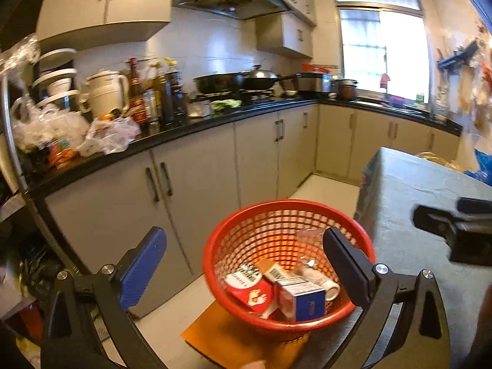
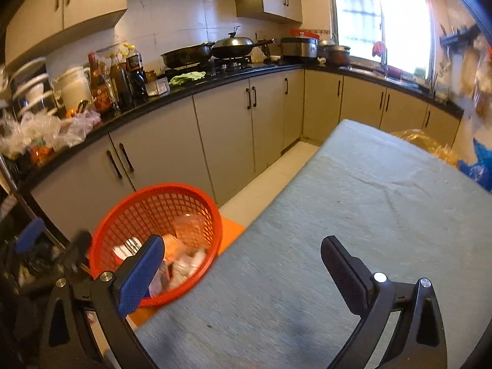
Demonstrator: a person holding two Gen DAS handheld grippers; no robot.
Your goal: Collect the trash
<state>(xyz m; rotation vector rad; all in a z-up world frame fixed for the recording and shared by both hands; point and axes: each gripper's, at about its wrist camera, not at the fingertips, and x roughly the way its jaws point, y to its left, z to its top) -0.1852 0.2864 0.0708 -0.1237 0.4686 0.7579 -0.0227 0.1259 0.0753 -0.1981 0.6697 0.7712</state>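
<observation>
Both my grippers are empty. Left gripper [image 1: 243, 264] has its jaws spread wide, hanging above the red mesh basket [image 1: 363, 307], nothing between the pads. Right gripper [image 2: 243, 269] likewise spread wide, over the grey-green tablecloth [image 2: 353, 200], nothing pinched. The basket sits on an orange board [image 1: 221, 338] just beside the left edge of the table, below cloth level. Trash is in the basket: a red-and-white carton [image 1: 250, 292] with a striped black-and-white top panel and a line of print I read as something like "FARMER", but it is blurred, so low confidence; a white-and-blue box [image 1: 303, 299] with vertical white lettering on its blue end, not legible; a strip with a barcode [image 1: 273, 273] between them; a small white bottle [image 1: 323, 283] lying on its side against the box; a clear plastic container [image 1: 310, 236] toward the far wall of the basket. In the right wrist view the same contents are motion-smeared and no print resolves. My right gripper shows at the right edge of the left view as a dark blur over the cloth. Background: black countertop [image 1: 246, 113] with a cluster of sauce bottles [image 1: 153, 92], red labels unreadable, a white kettle [image 1: 106, 92], crumpled plastic bags [image 1: 77, 132], two woks [image 1: 240, 81] on the hob, a window [image 1: 381, 49] behind the sink run.
</observation>
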